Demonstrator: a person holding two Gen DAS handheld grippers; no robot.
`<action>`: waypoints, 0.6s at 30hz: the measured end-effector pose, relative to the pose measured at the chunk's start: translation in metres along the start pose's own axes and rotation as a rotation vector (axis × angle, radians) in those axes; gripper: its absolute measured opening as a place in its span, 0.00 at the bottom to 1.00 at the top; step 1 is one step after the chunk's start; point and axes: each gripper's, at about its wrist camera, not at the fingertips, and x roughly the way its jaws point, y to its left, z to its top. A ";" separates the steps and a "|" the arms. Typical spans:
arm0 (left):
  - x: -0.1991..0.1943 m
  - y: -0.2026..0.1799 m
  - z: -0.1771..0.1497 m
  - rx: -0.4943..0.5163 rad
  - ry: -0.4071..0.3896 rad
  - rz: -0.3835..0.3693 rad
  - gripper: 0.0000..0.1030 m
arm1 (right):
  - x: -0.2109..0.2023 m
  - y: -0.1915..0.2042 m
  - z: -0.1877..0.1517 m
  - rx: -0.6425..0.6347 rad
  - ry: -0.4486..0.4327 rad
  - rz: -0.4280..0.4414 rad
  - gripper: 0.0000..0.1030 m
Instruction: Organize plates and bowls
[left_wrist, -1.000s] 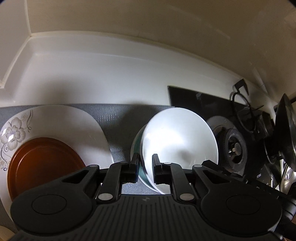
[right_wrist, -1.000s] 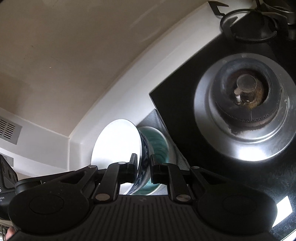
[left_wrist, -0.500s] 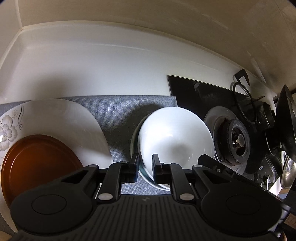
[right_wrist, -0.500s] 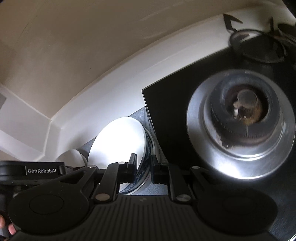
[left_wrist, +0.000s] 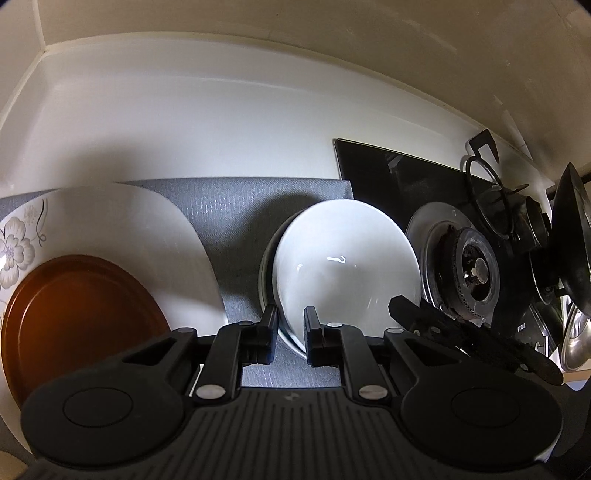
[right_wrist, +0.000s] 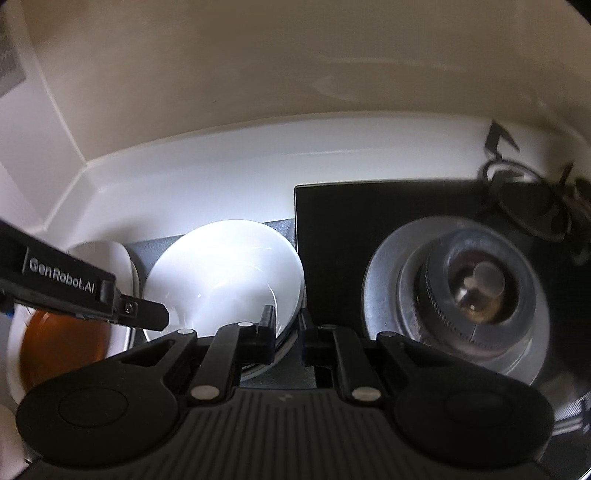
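White glazed bowl (left_wrist: 345, 258): nested inside a second bowl (left_wrist: 266, 266) of which only a thin rim shows; the pair sits on the grey woven mat (left_wrist: 236, 206).
Left gripper (left_wrist: 290, 326): jaws close together around the near left rim of the white bowl, one finger outside, one inside; clamped on it.
Right gripper (right_wrist: 288, 325): jaws close together across the near right edge of the bowls; contact with the rim cannot be confirmed.
Large white plate with grey flower print (left_wrist: 110, 229): left of the left gripper, on the mat.
Round brown plate (left_wrist: 81, 317): stacked on the flowered plate, near side.
Black glass hob (right_wrist: 332, 229): right of the bowls, its edge just beside them.
Silver gas burner (right_wrist: 465, 291): ahead and right of the right gripper.
Dark pan (left_wrist: 572, 240): far right of the left gripper, tilted.
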 end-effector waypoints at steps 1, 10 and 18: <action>-0.001 0.001 -0.001 -0.001 0.001 -0.002 0.14 | -0.001 0.002 0.000 -0.014 -0.003 -0.008 0.12; -0.001 0.004 -0.004 0.022 0.010 0.011 0.14 | -0.003 0.023 0.000 -0.168 -0.031 -0.087 0.12; -0.004 0.003 -0.004 0.047 -0.007 0.020 0.25 | -0.005 -0.013 0.004 0.085 0.000 0.047 0.12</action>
